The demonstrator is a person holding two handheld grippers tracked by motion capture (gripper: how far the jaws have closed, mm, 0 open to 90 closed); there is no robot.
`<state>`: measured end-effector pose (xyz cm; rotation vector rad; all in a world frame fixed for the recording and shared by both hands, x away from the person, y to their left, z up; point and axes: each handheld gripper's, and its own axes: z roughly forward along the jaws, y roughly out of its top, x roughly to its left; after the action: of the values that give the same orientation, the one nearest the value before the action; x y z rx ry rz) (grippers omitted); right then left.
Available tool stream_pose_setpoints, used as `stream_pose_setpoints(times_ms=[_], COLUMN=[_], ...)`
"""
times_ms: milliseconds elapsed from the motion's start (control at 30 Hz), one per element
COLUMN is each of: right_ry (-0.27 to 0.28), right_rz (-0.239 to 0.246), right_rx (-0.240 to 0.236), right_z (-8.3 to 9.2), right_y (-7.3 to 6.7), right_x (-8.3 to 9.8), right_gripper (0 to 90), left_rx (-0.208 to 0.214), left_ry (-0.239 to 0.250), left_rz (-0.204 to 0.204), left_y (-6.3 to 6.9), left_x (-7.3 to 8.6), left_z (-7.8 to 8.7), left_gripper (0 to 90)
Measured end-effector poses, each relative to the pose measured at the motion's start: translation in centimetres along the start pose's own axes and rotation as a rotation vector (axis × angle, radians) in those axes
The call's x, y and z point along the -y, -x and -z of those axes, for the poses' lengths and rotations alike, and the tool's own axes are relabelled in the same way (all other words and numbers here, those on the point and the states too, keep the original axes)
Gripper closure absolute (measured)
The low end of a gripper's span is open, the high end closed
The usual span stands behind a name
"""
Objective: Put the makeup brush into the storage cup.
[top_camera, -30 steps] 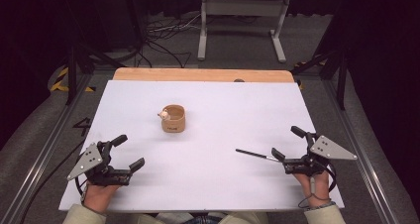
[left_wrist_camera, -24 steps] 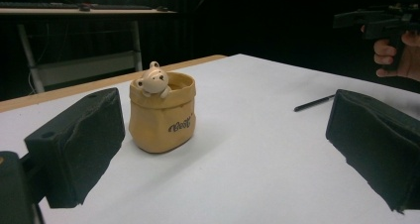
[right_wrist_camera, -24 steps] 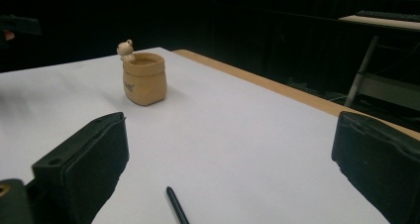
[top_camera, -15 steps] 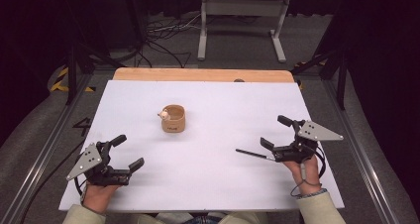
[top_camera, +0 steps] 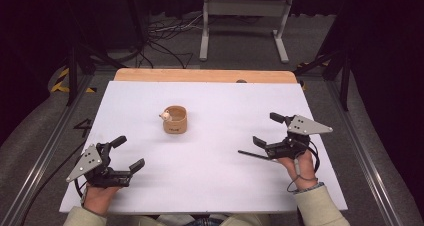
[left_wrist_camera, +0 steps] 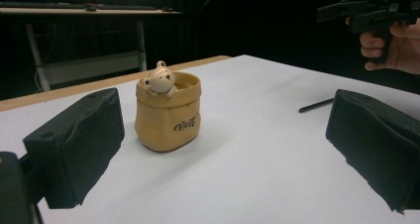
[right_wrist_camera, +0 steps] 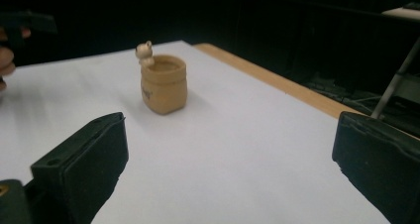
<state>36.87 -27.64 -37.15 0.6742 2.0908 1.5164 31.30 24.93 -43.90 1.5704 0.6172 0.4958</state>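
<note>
A: Where does everything sit?

B: In the high view, the pen [top_camera: 251,154] lies flat on the white surface [top_camera: 220,181], right of the frame's middle, just beside the right gripper [top_camera: 266,131]. Its near end is hidden under the gripper, so I cannot tell if they touch. The small tan pot [top_camera: 174,119], with a little bear on its rim, stands upright near the centre, well apart from both grippers.

A: And the fingers?

B: Both pairs are spread wide with nothing between them. The left gripper [top_camera: 128,153] rests at the lower left of the frame, also empty.

A: So what seems to be in hand?

B: Judging by the layout, picking up the pen and standing it in the pot. To do it well, I'd bring the right gripper's fingers down astride the shaft near its middle, crosswise to its length, low enough to pinch something so thin against the surface.

A: Risks?

B: It may roll or tip in a loose pinch. The pot looks light, so the left gripper could steady it.
</note>
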Motion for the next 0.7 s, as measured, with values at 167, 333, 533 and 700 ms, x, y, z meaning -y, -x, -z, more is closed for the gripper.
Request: stream_pose_setpoints(times_ms=[167,333,533,700], right_ry=[-0.095,-0.185,-0.335,-0.447], right_rz=[0.043,0.051,0.103,0.135], right_rx=[-0.006,-0.013,-0.026,-0.040], right_z=[-0.1,-0.2,-0.9,-1.6], right_y=[0.6,1.1,1.3,1.4], right_x=[-0.8,-1.0,-1.4,-1.7], right_gripper=[3.0,5.0,5.2,6.5], left_rx=[0.002,-0.001,0.018,0.035], left_ry=[-0.008,-0.012,-0.033,-0.057], left_rz=[-0.014,-0.016,-0.036,-0.036], left_y=[0.2,0.3,0.6,0.7], left_x=[-0.1,-0.1,-0.3,-0.4], left_z=[-0.1,-0.1,-0.2,-0.2], left_gripper=[2.3,2.3,3.4,4.3])
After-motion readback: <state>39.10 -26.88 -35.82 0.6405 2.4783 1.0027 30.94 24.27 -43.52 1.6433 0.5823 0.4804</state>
